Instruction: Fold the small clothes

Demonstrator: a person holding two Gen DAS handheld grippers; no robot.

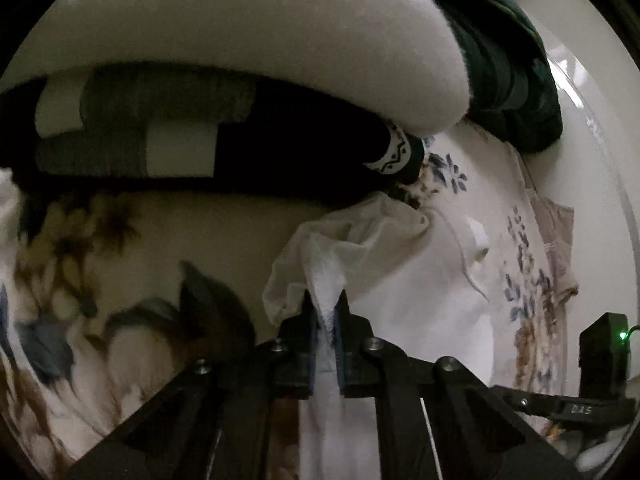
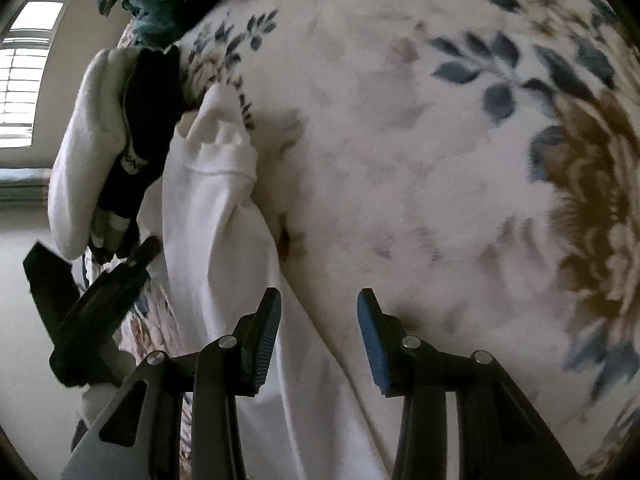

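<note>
Here left tongs (image 1: 326, 300) clamp one white garment (image 1: 400, 292); right tongs (image 2: 318, 312) gape wide, empty, above floral blanket (image 2: 440, 160).

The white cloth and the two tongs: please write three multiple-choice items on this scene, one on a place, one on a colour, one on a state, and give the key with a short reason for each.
1. Where does the white cloth lie?
A. on a floral blanket
B. on a bare wooden floor
C. inside a basket

2. What colour is the bundled fabric at the far edge of the floral blanket?
A. bright red
B. dark green
C. yellow

3. In what state are the right tongs?
A. shut on the cloth
B. shut on nothing
C. open, holding nothing

Key:
1 A, the flower print shows all around the cloth in both views.
2 B, it looks deep green in both views.
3 C, a wide gap stands between the blue pads, while the left tongs pinch the cloth.
</note>
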